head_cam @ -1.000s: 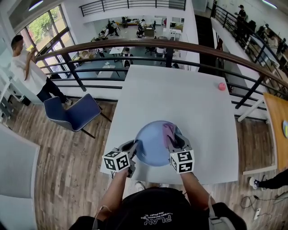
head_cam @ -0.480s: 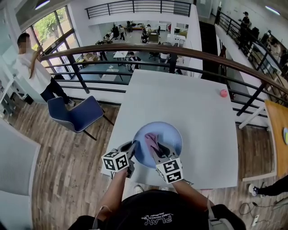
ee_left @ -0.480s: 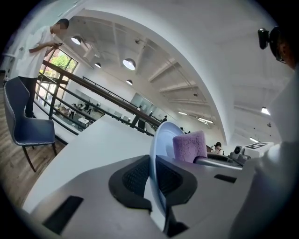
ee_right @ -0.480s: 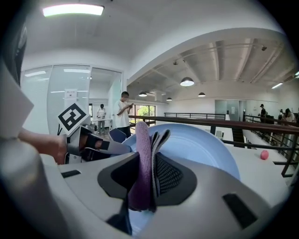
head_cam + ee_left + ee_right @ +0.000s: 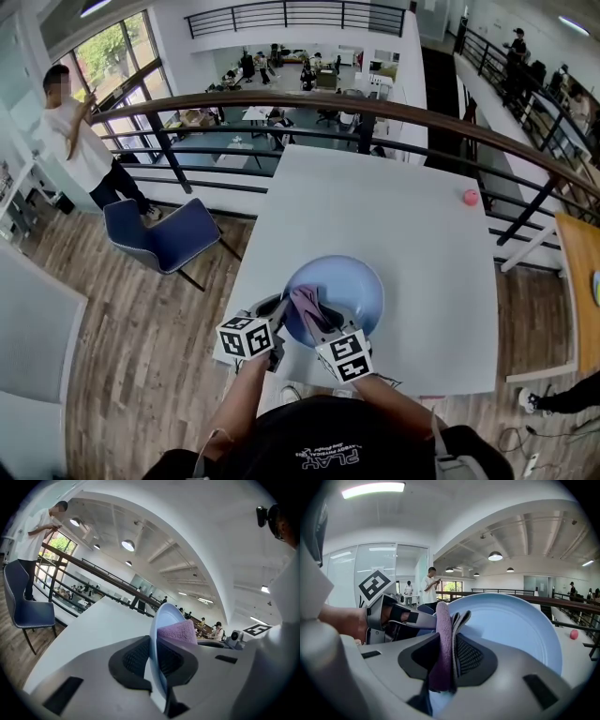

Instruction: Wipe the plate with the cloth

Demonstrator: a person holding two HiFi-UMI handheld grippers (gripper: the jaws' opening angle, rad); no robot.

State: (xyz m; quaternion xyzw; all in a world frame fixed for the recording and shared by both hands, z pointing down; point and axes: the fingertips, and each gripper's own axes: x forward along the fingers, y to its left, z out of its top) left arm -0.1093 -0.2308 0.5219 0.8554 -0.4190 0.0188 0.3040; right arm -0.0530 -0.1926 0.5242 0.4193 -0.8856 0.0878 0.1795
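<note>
The left gripper [image 5: 277,313] pinched the near-left rim of the pale blue plate [image 5: 354,284], its jaws having just closed in on that rim. Just beside it, the right gripper [image 5: 317,319] clamped a folded mauve cloth [image 5: 304,302] that lay against the plate's smooth inner face. Both forearms reached forward, with the grippers angled slightly down. The plate sat near the white table's [image 5: 375,202] front edge, and a pink ball [image 5: 471,197] lay far off to the right.
</note>
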